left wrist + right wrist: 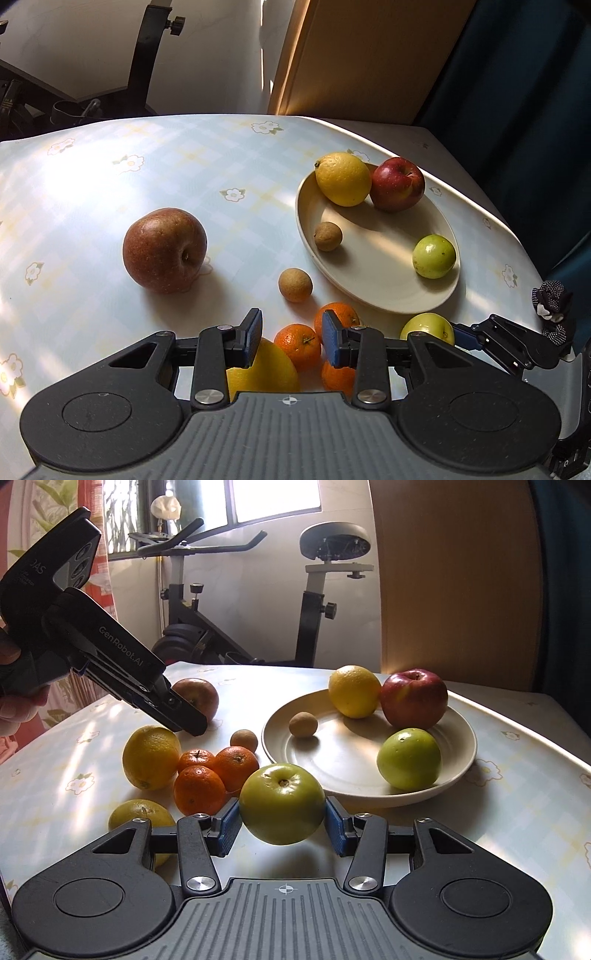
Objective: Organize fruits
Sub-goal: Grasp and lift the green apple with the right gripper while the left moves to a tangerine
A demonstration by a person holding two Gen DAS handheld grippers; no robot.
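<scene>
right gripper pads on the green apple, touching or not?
Touching. The right wrist view shows both blue pads of the right gripper pressed against the sides of the green apple, no gap visible.

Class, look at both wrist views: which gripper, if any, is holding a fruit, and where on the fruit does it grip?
The right gripper holds a green apple by its two opposite sides, stem end up. The left gripper holds nothing.

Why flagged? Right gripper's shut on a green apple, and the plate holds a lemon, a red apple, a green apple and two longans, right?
One error: the plate holds one longan, as the right wrist view shows; the other longan lies on the table. The rest stands.
</scene>
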